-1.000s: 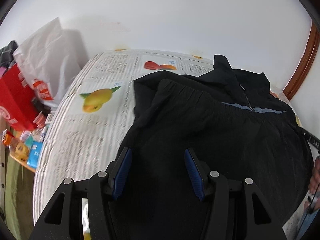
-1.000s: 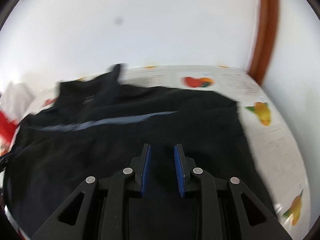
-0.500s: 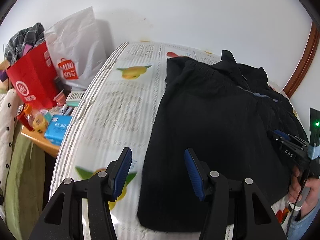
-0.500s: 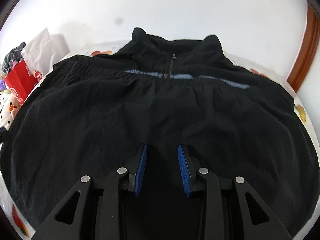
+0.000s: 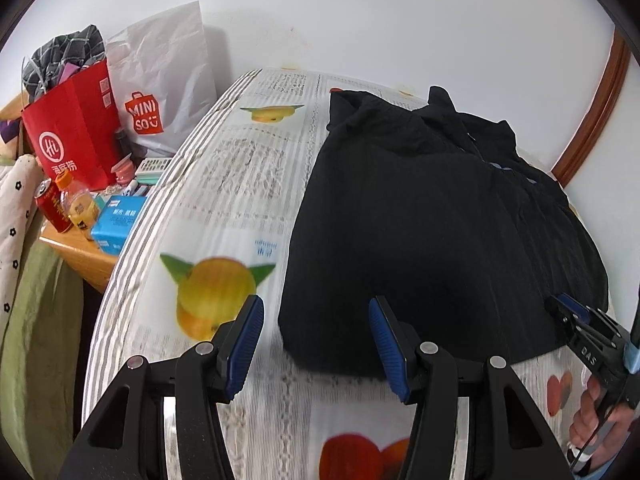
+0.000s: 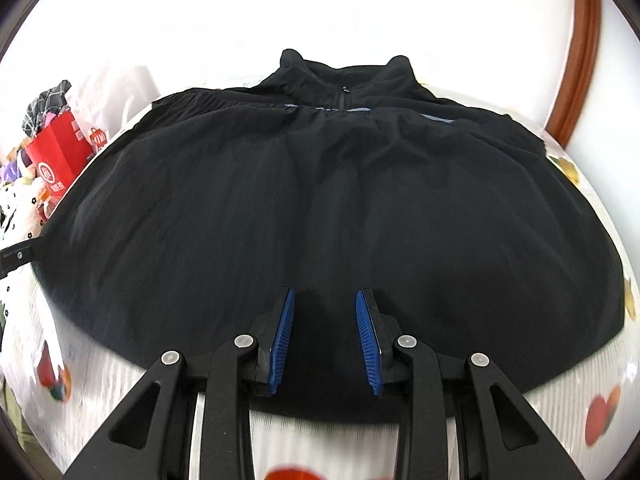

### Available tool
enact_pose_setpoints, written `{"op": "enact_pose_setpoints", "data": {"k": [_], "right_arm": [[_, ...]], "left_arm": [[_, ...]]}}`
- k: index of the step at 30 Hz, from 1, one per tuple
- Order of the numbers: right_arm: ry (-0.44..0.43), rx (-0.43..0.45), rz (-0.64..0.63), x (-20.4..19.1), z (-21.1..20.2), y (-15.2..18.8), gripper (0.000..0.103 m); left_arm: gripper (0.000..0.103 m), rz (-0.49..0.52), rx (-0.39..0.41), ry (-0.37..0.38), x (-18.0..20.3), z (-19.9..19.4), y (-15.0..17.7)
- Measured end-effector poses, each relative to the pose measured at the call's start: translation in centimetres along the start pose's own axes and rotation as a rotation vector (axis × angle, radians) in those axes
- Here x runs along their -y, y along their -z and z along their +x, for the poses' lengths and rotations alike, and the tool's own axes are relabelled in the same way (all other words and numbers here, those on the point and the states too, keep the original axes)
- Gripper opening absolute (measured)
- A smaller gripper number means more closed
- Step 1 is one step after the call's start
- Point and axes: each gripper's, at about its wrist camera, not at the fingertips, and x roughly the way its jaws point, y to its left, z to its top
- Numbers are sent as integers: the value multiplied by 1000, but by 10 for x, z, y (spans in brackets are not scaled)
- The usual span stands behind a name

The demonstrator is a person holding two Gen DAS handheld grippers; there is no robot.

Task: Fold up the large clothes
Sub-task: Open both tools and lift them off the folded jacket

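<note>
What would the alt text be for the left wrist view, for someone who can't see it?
A folded black jacket lies on a fruit-print cloth, with the open left gripper hovering at its near left corner, holding nothing. The right gripper shows at the jacket's right edge. Left of the cloth stand a red paper bag and a white Miniso bag.

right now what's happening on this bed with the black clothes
A person holds a two-finger gripper in each hand over a black jacket lying on a fruit-print sheet. The bottom part of the jacket is folded up toward the collar. The left gripper is open near the jacket's lower left corner, and the right gripper is open over the near folded edge. Neither holds any cloth. Bags and clutter sit on a side table to the left.
</note>
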Motion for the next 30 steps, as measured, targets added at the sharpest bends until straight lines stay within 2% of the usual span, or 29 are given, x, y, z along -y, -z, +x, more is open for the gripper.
{"op": "enact_pose_setpoints", "data": {"k": [5, 9, 11, 13, 15, 17, 18, 19, 21, 27, 30], "right_arm": [[-35, 1, 8, -1, -17, 21, 35], [-35, -40, -12, -3, -17, 38, 36], [-13, -29, -43, -5, -25, 45, 36], [-37, -46, -54, -7, -31, 47, 36], [-60, -26, -69, -12, -39, 46, 38], [-69, 0, -121, -25, -44, 40, 45], [-75, 19, -151, -35, -46, 35, 52], [-94, 35, -174, -45, -47, 31, 61], [-147, 48, -219, -62, -43, 24, 69], [-219, 23, -364, -128, -13, 6, 69], [-238, 2, -461, -155, -5, 11, 69]], "left_arm": [[52, -11, 6, 0, -3, -11, 14], [52, -3, -1, -2, -4, -17, 24], [52, 3, -5, -6, -6, -20, 29], [52, 1, -8, -8, -10, -23, 35], [52, 0, -8, -21, -16, -26, 41], [52, 3, -5, -45, -21, -28, 47], [52, 1, -4, -49, -24, -30, 48], [52, -5, -5, -49, -27, -31, 50], [52, -21, -15, -45, -35, -32, 54], [53, -57, -19, -46, -56, -39, 60], [53, -69, -18, -44, -63, -40, 61]]}}
